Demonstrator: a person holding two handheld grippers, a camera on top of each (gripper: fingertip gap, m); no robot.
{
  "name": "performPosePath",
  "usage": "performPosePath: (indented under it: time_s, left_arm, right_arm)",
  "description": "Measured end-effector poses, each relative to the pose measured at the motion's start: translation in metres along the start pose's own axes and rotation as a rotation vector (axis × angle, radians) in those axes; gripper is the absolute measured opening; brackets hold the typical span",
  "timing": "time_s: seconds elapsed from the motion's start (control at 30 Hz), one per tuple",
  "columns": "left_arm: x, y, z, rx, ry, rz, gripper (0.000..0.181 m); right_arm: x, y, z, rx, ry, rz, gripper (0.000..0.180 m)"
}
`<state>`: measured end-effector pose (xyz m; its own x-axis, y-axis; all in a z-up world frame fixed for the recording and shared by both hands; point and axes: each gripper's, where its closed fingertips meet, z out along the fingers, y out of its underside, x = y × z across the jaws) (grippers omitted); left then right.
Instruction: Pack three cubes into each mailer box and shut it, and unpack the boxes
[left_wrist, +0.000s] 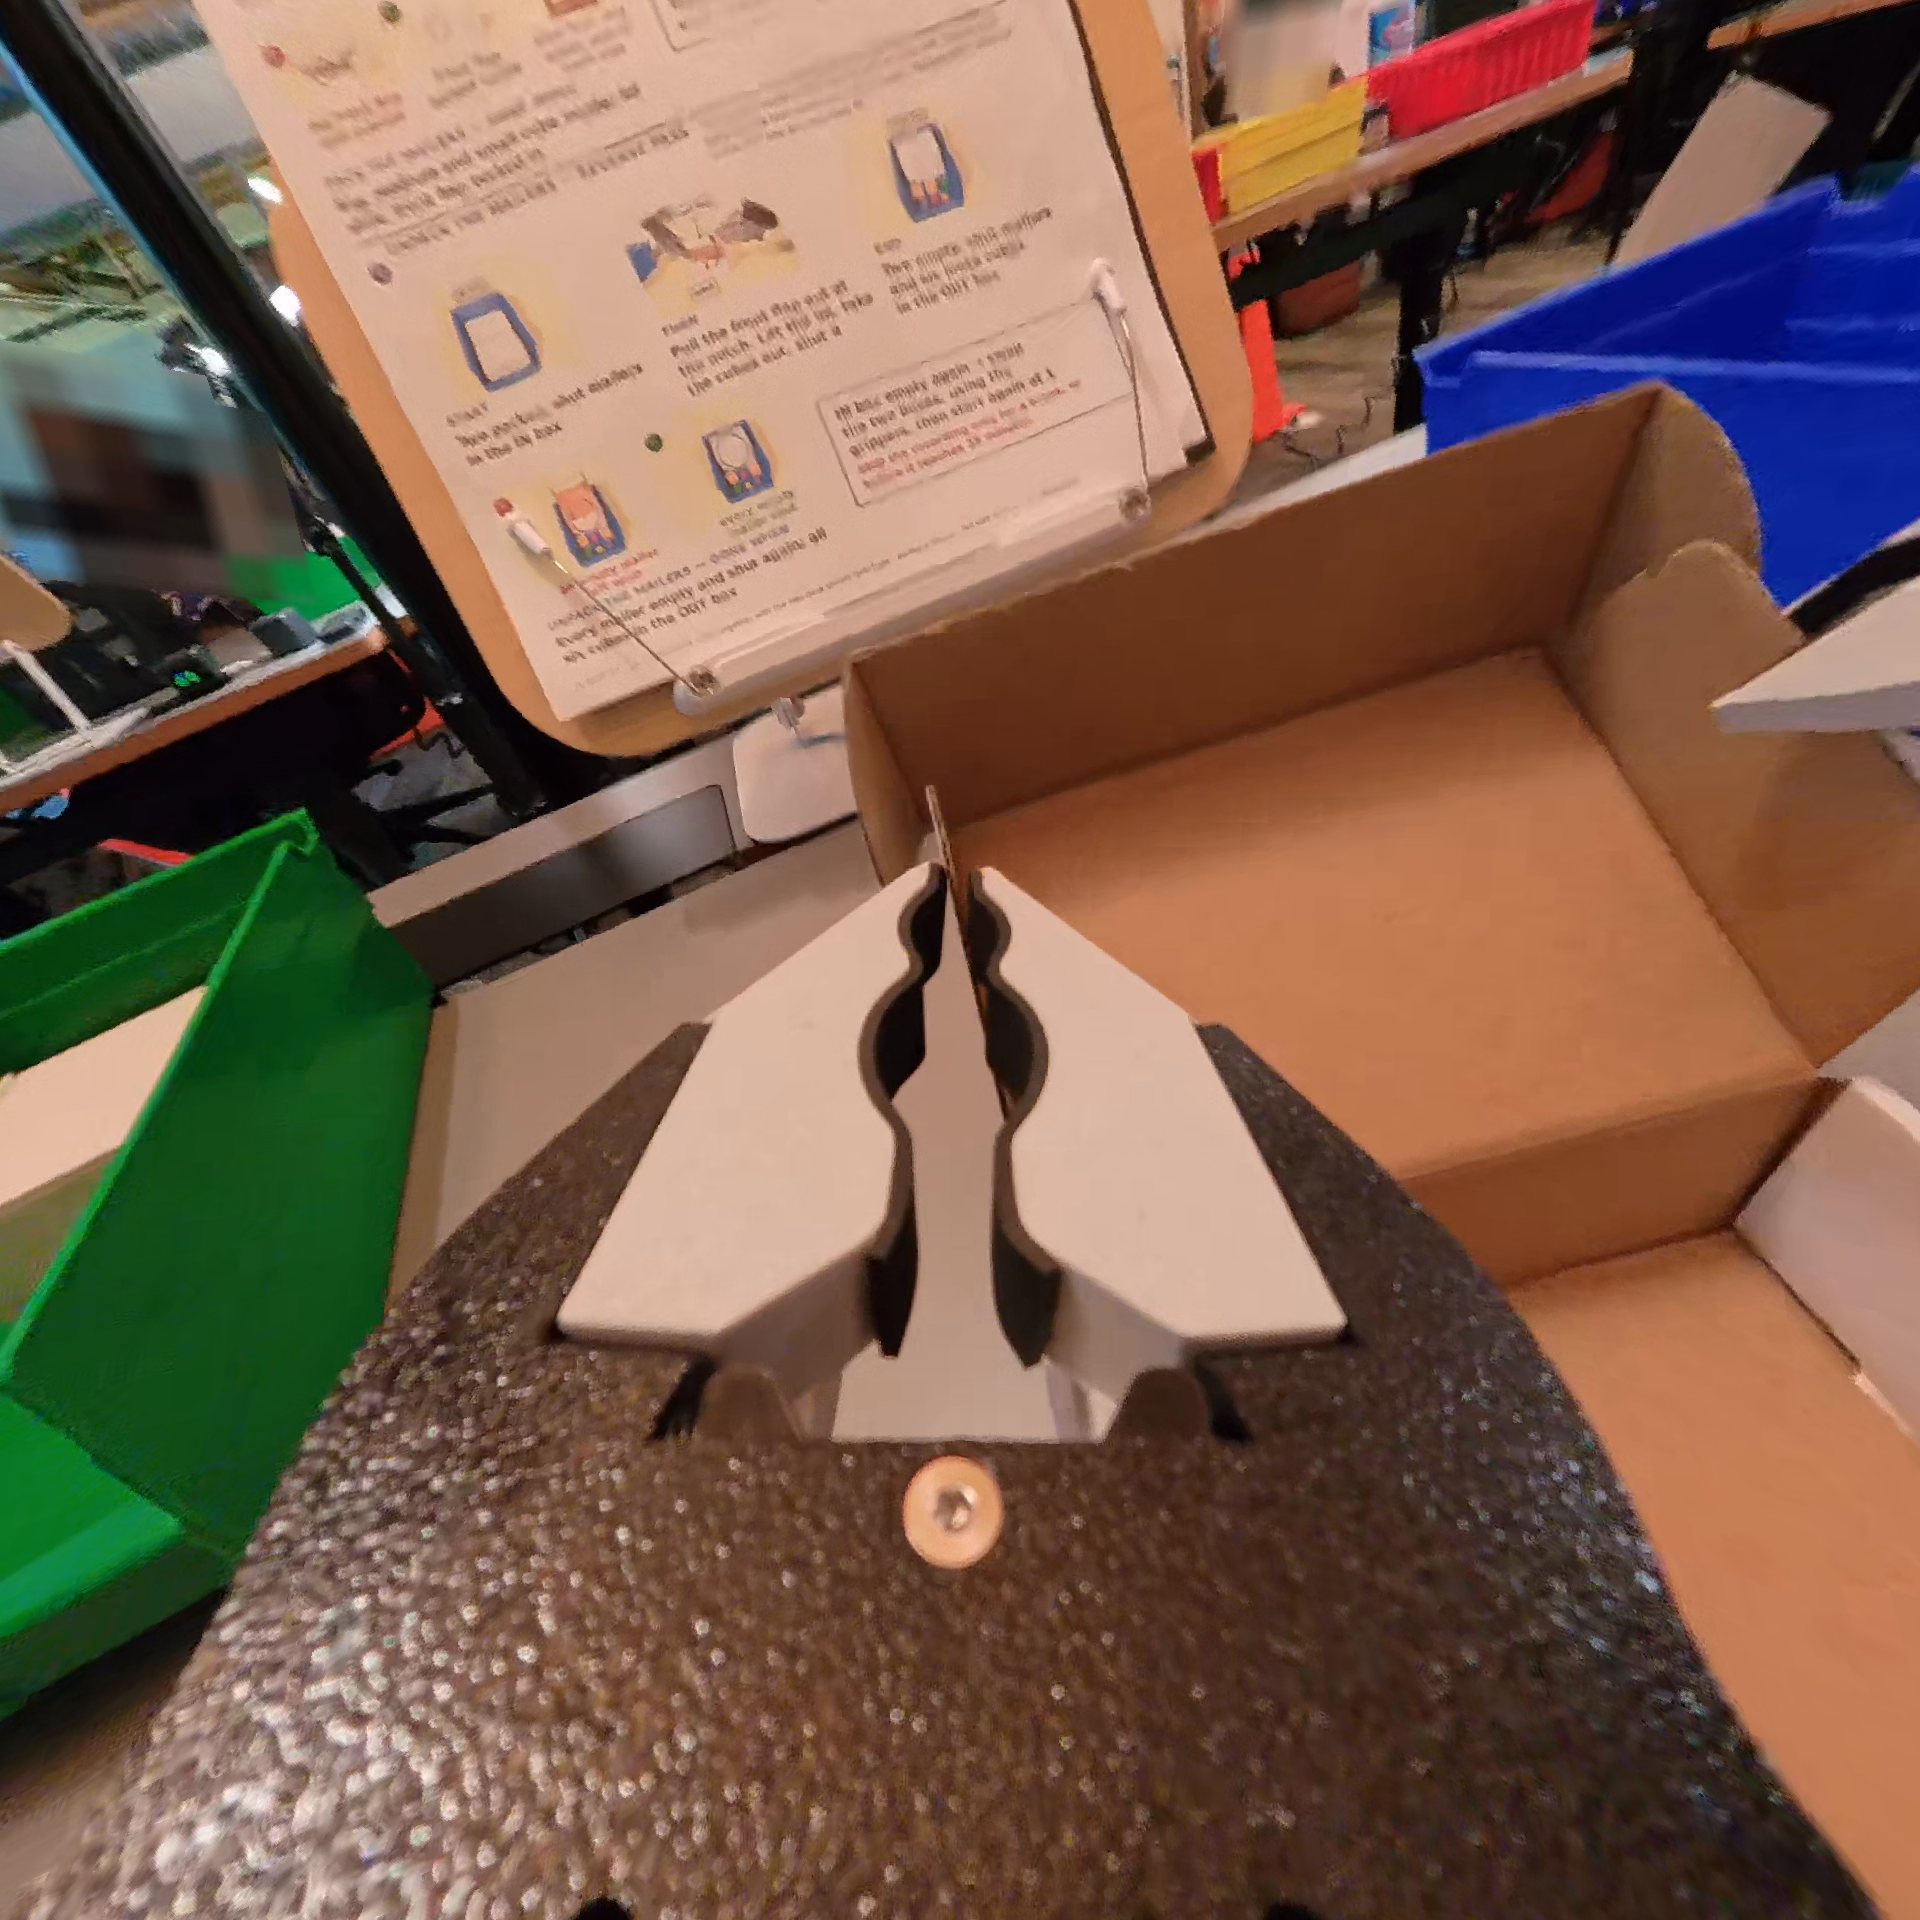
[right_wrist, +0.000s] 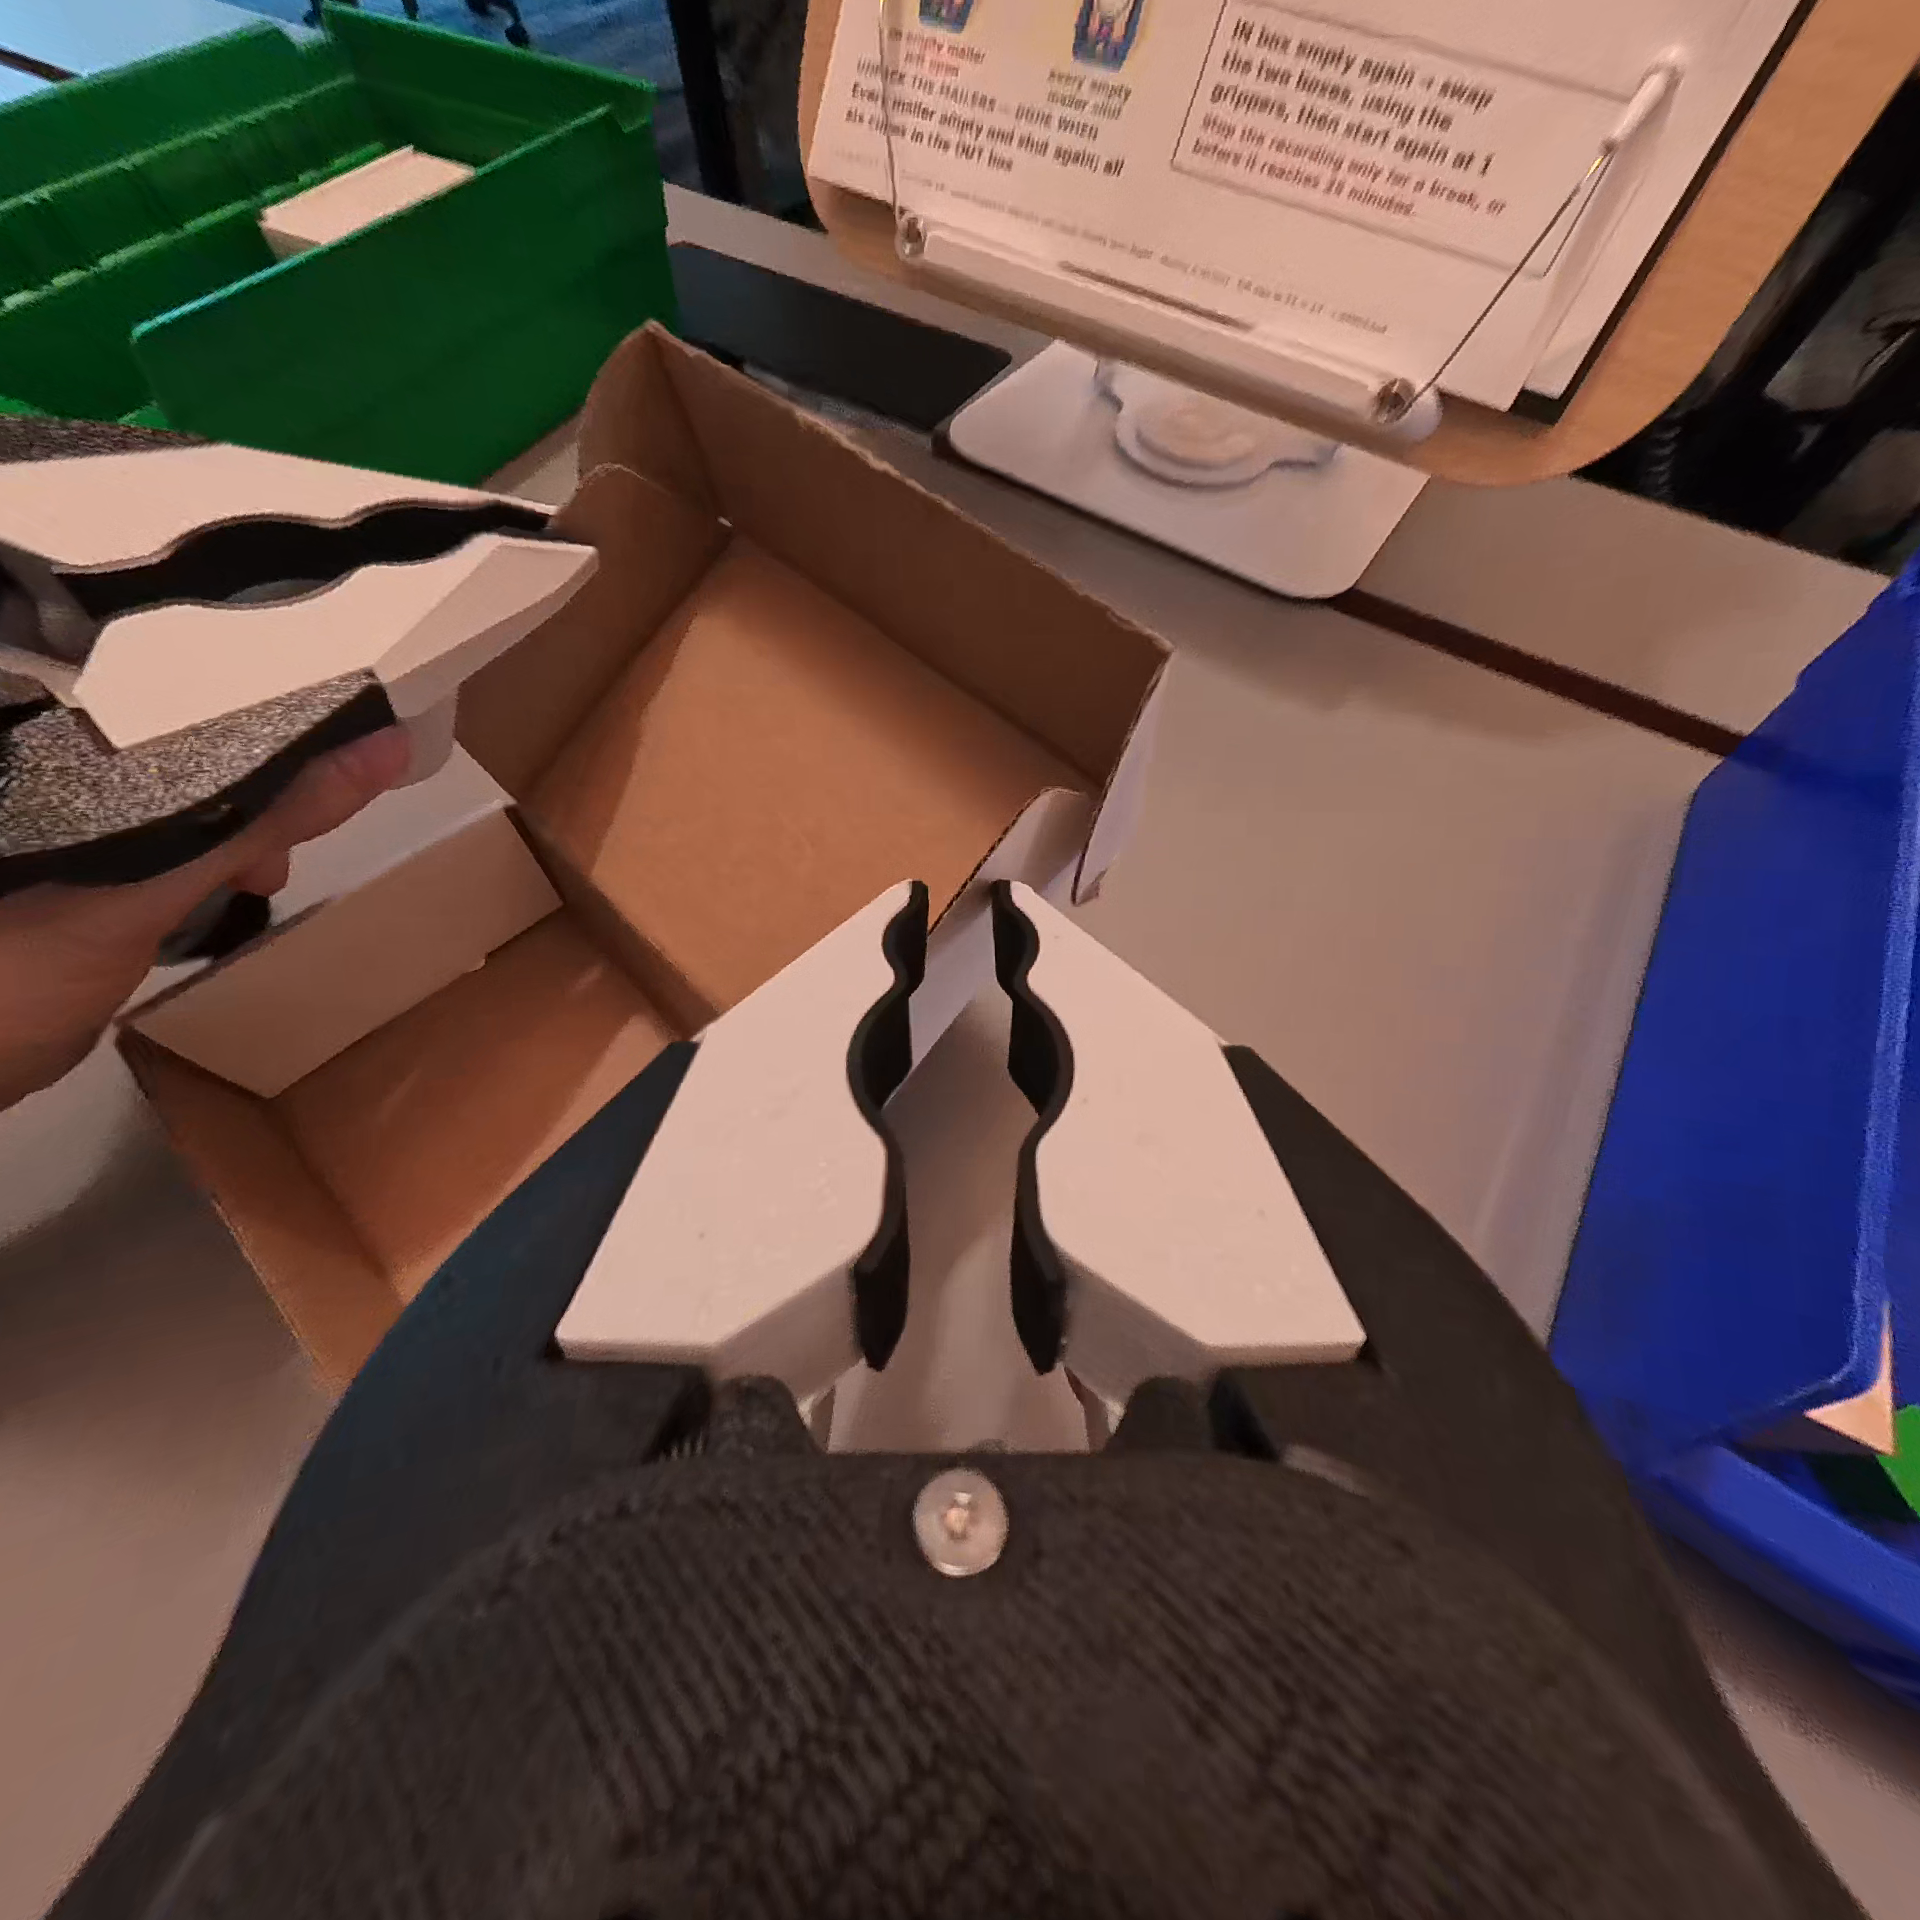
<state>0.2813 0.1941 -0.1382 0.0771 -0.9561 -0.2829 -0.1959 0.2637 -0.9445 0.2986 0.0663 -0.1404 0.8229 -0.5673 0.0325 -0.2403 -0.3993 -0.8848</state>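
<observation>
An open mailer box (left_wrist: 1351, 935), white outside and brown inside, stands on the table with no cubes in it. My left gripper (left_wrist: 958, 883) is shut on the top edge of its left side wall. In the right wrist view (right_wrist: 561, 530) it pinches that wall from the left. My right gripper (right_wrist: 958, 899) sits at the near end of the box's (right_wrist: 779, 748) right wall, jaws a little apart, with the white wall showing between them. The lid (right_wrist: 416, 1122) lies open towards me, its white front flap (right_wrist: 364, 956) folded up. No cubes are clearly visible.
A green bin (right_wrist: 416, 312) at the left holds another white mailer (right_wrist: 353, 197). A blue bin (right_wrist: 1766, 1039) stands close on the right. An instruction sheet on a stand (right_wrist: 1195, 156) rises behind the box. A hand (right_wrist: 62, 977) holds the left gripper.
</observation>
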Motion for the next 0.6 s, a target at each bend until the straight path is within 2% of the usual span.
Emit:
performPosePath:
  time_s: [0.17, 0.27, 0.37, 0.6]
  left_arm:
    - [-0.007, -0.033, 0.000, 0.166, -0.081, 0.031, 0.001]
    - [-0.005, -0.028, 0.000, 0.210, -0.091, 0.076, 0.002]
    - [0.000, -0.015, -0.009, 0.210, -0.048, 0.032, 0.003]
    - [0.009, -0.010, -0.041, 0.290, 0.026, 0.002, 0.005]
  right_arm:
    - [0.013, -0.025, 0.009, 0.150, 0.098, -0.020, 0.009]
    - [0.015, -0.025, 0.011, 0.200, 0.145, -0.004, 0.008]
    - [0.006, -0.013, 0.009, 0.240, 0.149, 0.000, 0.008]
    - [-0.008, -0.002, -0.021, 0.387, 0.187, -0.019, 0.004]
